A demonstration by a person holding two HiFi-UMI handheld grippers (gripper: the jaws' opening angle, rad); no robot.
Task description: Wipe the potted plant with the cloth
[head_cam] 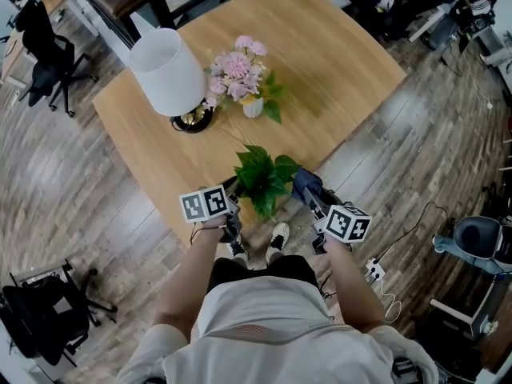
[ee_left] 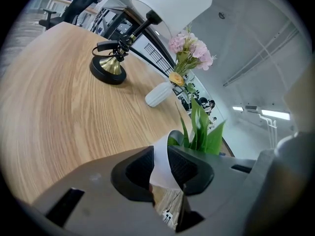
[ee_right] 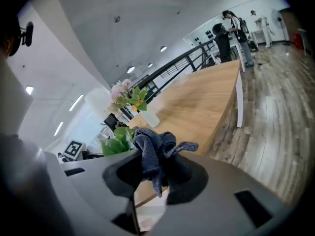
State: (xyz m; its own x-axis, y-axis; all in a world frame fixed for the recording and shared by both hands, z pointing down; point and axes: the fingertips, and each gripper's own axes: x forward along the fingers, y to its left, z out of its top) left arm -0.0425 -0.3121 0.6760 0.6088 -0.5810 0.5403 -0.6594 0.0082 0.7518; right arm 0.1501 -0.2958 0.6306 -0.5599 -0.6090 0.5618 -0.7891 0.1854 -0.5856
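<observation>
A small potted plant (head_cam: 264, 178) with broad green leaves stands at the near edge of the wooden table (head_cam: 336, 70). My left gripper (head_cam: 234, 208) is at the plant's left. In the left gripper view it (ee_left: 161, 164) is shut on the rim of the white pot (ee_left: 164, 154), with leaves (ee_left: 203, 132) rising just beyond. My right gripper (head_cam: 309, 197) is at the plant's right, shut on a bunched dark blue cloth (head_cam: 306, 183). In the right gripper view the cloth (ee_right: 153, 151) sticks up between the jaws, close beside the leaves (ee_right: 116, 143).
A lamp with a white shade (head_cam: 168, 70) and dark round base (ee_left: 108, 71) stands behind the plant on the left. A white vase (head_cam: 253, 107) of pink flowers (head_cam: 237, 65) sits beside it. Office chairs (head_cam: 48, 54) and people (ee_right: 231, 28) are around the table.
</observation>
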